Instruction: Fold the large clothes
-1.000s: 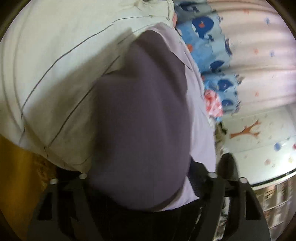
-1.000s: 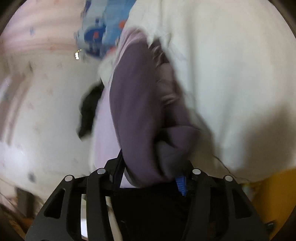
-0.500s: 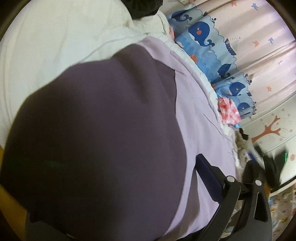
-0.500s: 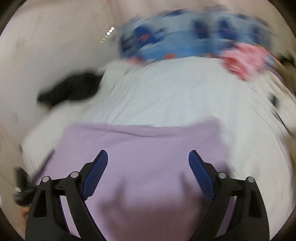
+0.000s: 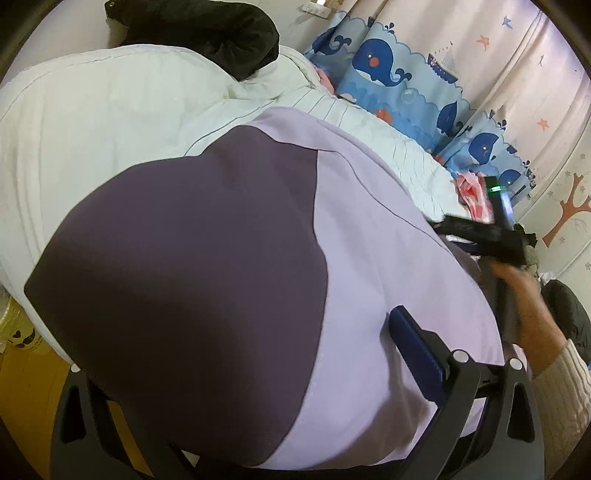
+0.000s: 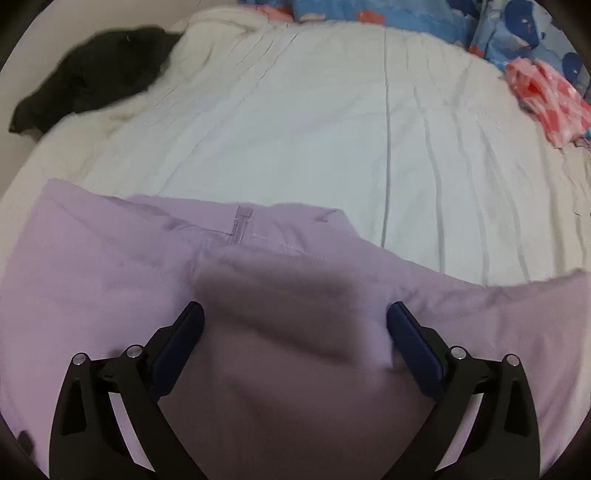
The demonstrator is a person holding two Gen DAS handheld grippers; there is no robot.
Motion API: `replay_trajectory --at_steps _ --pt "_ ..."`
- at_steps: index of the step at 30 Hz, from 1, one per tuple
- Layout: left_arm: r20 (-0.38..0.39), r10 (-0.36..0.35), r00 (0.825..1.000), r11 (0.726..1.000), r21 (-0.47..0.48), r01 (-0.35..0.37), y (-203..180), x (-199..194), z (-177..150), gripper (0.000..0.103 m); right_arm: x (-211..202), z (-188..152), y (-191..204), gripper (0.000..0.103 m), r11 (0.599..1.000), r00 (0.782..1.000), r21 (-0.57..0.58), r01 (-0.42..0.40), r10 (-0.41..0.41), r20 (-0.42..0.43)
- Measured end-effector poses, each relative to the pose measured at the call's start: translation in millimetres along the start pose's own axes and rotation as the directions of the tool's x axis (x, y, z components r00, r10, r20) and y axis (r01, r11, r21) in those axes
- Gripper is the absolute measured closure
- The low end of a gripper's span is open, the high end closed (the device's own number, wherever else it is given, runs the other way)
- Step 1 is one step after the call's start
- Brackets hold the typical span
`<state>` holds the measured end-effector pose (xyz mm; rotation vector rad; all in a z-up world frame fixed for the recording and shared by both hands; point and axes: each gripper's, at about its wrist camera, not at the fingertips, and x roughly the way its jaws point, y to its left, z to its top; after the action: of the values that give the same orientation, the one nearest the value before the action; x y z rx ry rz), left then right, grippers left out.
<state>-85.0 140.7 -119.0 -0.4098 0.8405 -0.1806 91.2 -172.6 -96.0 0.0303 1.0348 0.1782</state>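
A large lilac jacket with dark purple panels lies on the white bed. Its zipper points away from me in the right wrist view. My right gripper is open and empty, held just above the jacket. In the left wrist view the jacket bulges over my left gripper; only its right finger shows, spread wide, and the left finger is hidden by the cloth. The right gripper shows at the right, in a hand.
A black garment lies at the bed's far left corner, also in the left wrist view. A pink-red cloth lies at the far right. Whale-print blue curtains hang behind the bed. A yellow floor shows lower left.
One second ago both grippers held the bunched jacket. The right gripper has let go, opened and swung round over the bed; the jacket now lies spread on it.
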Motion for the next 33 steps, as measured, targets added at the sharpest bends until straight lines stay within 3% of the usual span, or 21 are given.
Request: replay_trajectory --at_steps 3,7,10,18,21,24,27,30,33 --pt "0.001 0.001 1.0 1.0 0.011 -0.001 1 -2 -2 0.007 -38 -24 21 0.007 0.998 0.997 -0.069 -0.014 0.019 0.075" --pt "0.014 0.008 1.0 1.0 0.02 -0.008 -4 -2 -2 0.007 -7 -60 35 0.007 0.992 1.0 -0.129 0.002 -0.002 -0.005" --pt "0.022 0.022 1.0 0.999 0.049 -0.023 -10 -4 -3 0.007 -10 -54 31 0.007 0.996 1.0 -0.094 -0.01 0.007 -0.023" --pt "0.013 0.013 1.0 0.999 0.044 -0.013 -6 -3 -4 0.007 -92 -89 64 0.007 0.988 0.997 -0.143 -0.059 0.066 0.049" --pt "0.014 0.01 1.0 0.999 0.034 -0.01 -8 -1 -2 0.007 -79 -115 63 0.007 0.987 1.0 -0.16 -0.018 0.015 -0.024" --pt "0.012 -0.003 1.0 1.0 0.025 0.003 -6 0 -3 0.007 -60 -127 59 0.006 0.986 0.998 -0.16 -0.051 0.043 -0.054" --pt "-0.03 -0.077 0.997 0.996 -0.057 0.075 10 1 -2 0.007 -86 -115 52 0.006 0.991 0.995 -0.095 -0.091 0.087 -0.049" --pt "-0.049 -0.161 0.986 0.972 -0.184 0.149 36 1 -6 0.007 -115 -127 55 0.006 0.989 0.997 -0.122 -0.081 0.08 -0.009" --pt "-0.05 -0.206 0.977 0.953 -0.237 0.188 46 4 -11 0.007 -101 -153 53 0.006 0.987 0.995 -0.154 -0.047 0.032 -0.093"
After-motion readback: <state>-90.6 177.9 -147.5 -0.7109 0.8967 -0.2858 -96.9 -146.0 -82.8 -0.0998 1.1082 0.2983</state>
